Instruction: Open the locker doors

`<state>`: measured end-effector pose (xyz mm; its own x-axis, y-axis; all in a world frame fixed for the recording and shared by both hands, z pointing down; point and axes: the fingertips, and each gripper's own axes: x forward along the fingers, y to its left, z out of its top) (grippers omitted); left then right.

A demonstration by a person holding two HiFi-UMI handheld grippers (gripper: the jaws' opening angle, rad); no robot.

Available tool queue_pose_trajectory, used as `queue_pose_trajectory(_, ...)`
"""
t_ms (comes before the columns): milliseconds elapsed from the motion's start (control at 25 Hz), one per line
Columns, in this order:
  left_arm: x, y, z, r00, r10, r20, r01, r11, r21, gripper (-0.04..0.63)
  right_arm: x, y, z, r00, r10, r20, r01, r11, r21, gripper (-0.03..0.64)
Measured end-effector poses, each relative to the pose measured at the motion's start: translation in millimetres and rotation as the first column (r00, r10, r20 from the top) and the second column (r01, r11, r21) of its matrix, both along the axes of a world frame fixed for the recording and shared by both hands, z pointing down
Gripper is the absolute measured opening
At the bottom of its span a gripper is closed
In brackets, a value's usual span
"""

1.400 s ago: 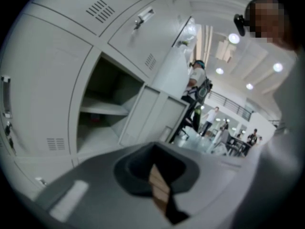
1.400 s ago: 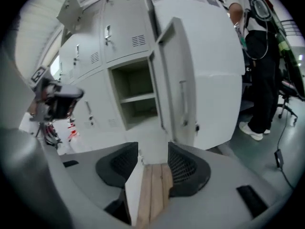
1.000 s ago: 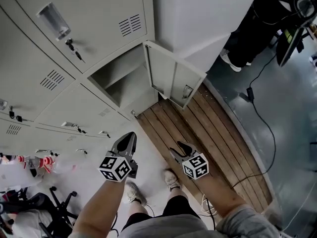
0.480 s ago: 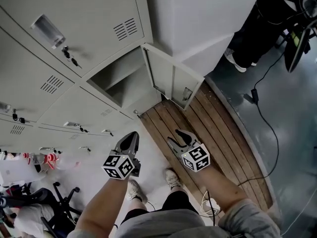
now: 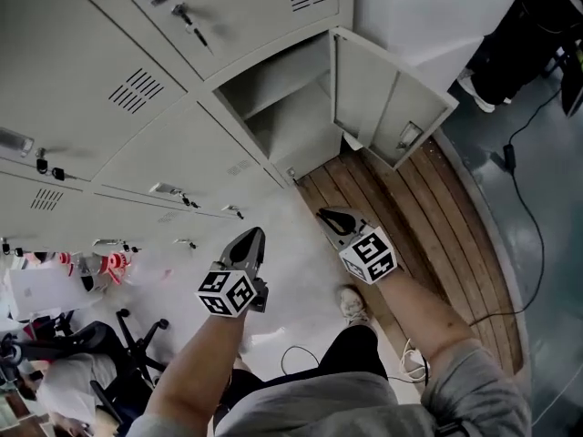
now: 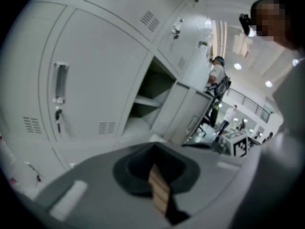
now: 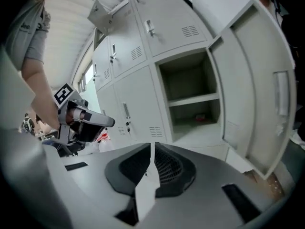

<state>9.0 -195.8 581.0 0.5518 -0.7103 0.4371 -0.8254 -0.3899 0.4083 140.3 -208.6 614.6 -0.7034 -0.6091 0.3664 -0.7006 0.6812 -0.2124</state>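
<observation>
Since a second ago the head view has swung toward the lockers, both grippers have come nearer the doors, and the right gripper (image 5: 332,217), then spread wide, is closing on nothing. In this view one locker door (image 5: 387,107) already hangs open at the right end over the wooden floor (image 5: 428,235). The closed door (image 5: 173,167) just left of it is the likely next one, with its handle (image 5: 168,189) ahead of the left gripper (image 5: 250,242).

In the left gripper view the jaws lie together and empty, aimed between that closed door and the open compartment (image 6: 147,101).

In the right gripper view the jaws nearly meet, with no thing between them. To open that door well they must part again, come square onto the handle, seat fully, then pull along the hinge arc rather than straight out
</observation>
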Motion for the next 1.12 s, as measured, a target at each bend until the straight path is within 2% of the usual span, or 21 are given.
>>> queue_pose_trajectory(120, -76, 14, 50, 1.0, -0.003, -0.016, 0.003, 1.0, -0.025, 0.003, -88, 2, 52, 0.999, -0.047, -0.025, 0.046, 0.999, -0.025, 0.011)
queue_pose_trajectory(280, -196, 38, 151, 1.0, 0.005, 0.002, -0.005, 0.996, -0.084, 0.003, -218, 10, 159, 0.989, -0.107, -0.098, 0.098, 0.991, -0.091, 0.009)
queue_pose_trajectory(360, -246, 46, 199, 1.0, 0.015, 0.02, -0.013, 0.994, -0.106, 0.003, -266, 5, 213, 0.986, -0.096, -0.135, 0.081, 0.991, -0.11, 0.009)
queue_pose_trajectory(480, -299, 52, 262, 0.999, 0.024, 0.025, -0.021, 0.993, -0.112, 0.003, -320, -9, 287, 0.977, -0.087, -0.194, 0.065, 0.991, -0.117, 0.012)
queue_pose_trajectory(560, -320, 57, 298, 0.999, 0.034, 0.023, -0.031, 0.994, -0.107, 0.003, -340, -17, 328, 0.969, -0.071, -0.236, 0.044, 0.992, -0.116, 0.029)
queue_pose_trajectory(640, -333, 59, 327, 0.999, 0.037, 0.018, -0.035, 0.994, -0.1, 0.003, -353, -20, 361, 0.957, -0.076, -0.281, 0.045, 0.993, -0.112, 0.104)
queue_pose_trajectory(760, -340, 56, 354, 0.999, 0.032, -0.002, -0.033, 0.996, -0.08, 0.003, -360, -29, 394, 0.937, -0.076, -0.34, 0.04, 0.993, -0.113, 0.121)
queue_pose_trajectory(920, -346, 48, 369, 0.999, 0.024, -0.032, -0.025, 0.999, -0.045, 0.003, -362, -61, 400, 0.952, 0.03, -0.304, -0.067, 0.992, -0.11, 0.127)
queue_pose_trajectory(1120, -352, 43, 382, 0.999, 0.01, -0.04, -0.011, 1.0, -0.028, 0.003, -379, -95, 391, 0.938, 0.026, -0.345, -0.044, 0.998, -0.045, 0.161)
